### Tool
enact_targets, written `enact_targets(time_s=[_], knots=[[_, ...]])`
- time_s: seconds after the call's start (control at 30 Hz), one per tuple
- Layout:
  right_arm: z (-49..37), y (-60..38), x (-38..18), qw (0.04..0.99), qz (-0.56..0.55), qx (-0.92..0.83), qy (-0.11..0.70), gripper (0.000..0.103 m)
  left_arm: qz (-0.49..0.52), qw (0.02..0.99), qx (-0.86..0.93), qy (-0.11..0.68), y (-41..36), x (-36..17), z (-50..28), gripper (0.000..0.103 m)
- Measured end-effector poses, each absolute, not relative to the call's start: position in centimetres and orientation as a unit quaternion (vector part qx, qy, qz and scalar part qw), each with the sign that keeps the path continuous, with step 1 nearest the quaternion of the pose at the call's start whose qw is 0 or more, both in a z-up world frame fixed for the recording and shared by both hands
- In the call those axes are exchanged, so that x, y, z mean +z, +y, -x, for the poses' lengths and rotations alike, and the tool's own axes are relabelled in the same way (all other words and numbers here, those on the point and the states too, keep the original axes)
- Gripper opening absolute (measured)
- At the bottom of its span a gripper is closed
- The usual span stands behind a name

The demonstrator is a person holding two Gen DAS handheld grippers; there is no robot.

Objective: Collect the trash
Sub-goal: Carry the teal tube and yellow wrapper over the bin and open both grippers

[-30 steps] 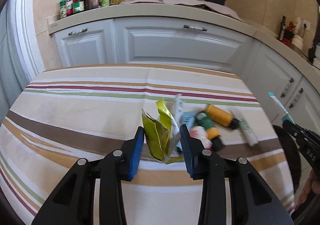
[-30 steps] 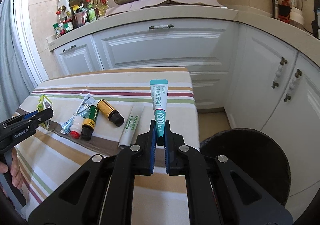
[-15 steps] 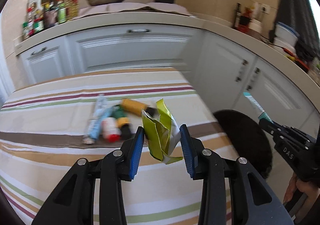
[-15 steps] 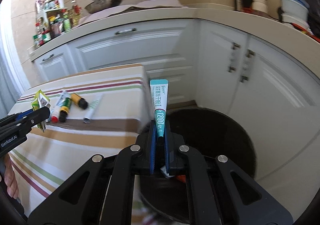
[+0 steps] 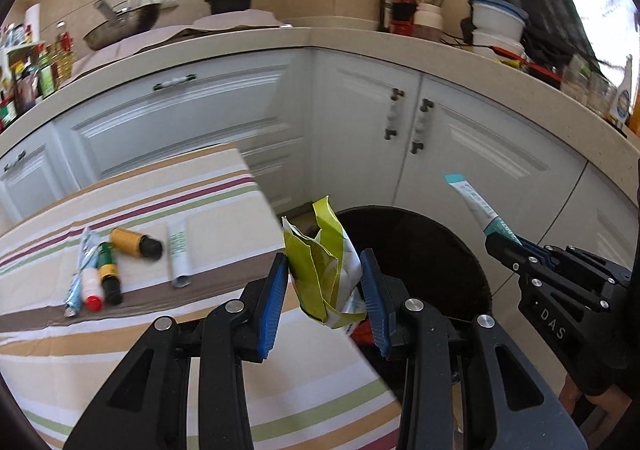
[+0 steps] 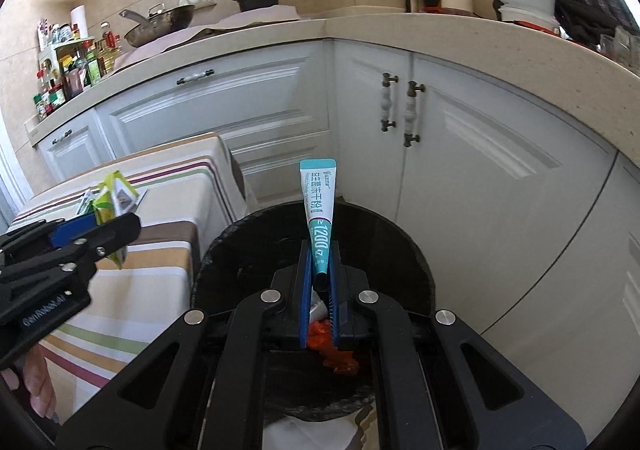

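Our right tool (image 6: 320, 270) is clamped tight on the lower end of a teal and white tube (image 6: 318, 205), whose long axis stands nearly upright out of the jaws, flat crimped end uppermost. Straight beneath it in the right wrist view lies the open mouth of the black trash bin (image 6: 416, 250), with an orange wrapper (image 6: 336, 346) already at the bottom. We judge this tube sits over the opening, so letting go should drop it inside.

Our left tool (image 5: 324, 282) holds a crumpled yellow-green packet (image 5: 320, 270) between its blue pads, the jaws partway apart and pressing on its sides. This packet sits just at the corner of the striped bench (image 5: 140, 350), with the bin's rim (image 5: 460, 246) directly beyond and to the right. So the bin lies ahead and rightward of the left tool, and we judge a further short carry that way is needed before the packet clears the bench edge.

Of the two, the right tool is the nearer to the bin, indeed above it, so its release looks ready first. More trash waits on the bench to the left: an orange bottle (image 5: 134, 244), a green bottle (image 5: 108, 270), a white tube (image 5: 179, 252) and a small red-capped bottle (image 5: 91, 288), all well apart from the bin.
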State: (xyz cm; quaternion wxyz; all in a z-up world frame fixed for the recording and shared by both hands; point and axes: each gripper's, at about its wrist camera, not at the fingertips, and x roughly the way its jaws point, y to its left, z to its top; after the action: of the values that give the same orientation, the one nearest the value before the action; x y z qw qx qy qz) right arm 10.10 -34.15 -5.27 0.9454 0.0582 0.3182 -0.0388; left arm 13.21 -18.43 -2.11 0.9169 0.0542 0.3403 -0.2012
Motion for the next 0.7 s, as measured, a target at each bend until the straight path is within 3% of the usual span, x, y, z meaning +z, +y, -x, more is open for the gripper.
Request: enact_targets(time_s=[0.3, 0.47, 0.7], knots=[[-10.8, -36.0, -5.8, 0.945, -0.066, -0.047, 0.318, 0.008, -0.063, 0.915, -0.204, 0.342, -21.0, -2.8, -14.5, 0.040], [-12.5, -36.8, -6.6, 0.943, -0.070, -0.053, 0.320, 0.026, -0.063, 0.922, -0.194, 0.330, -22.1, -2.9, -15.7, 0.059], [-12.8, -37.2, -6.7, 0.942, -0.075, -0.059, 0.321, 0.030, -0.063, 0.923, -0.189, 0.329, -21.8, -2.8, -15.9, 0.065]])
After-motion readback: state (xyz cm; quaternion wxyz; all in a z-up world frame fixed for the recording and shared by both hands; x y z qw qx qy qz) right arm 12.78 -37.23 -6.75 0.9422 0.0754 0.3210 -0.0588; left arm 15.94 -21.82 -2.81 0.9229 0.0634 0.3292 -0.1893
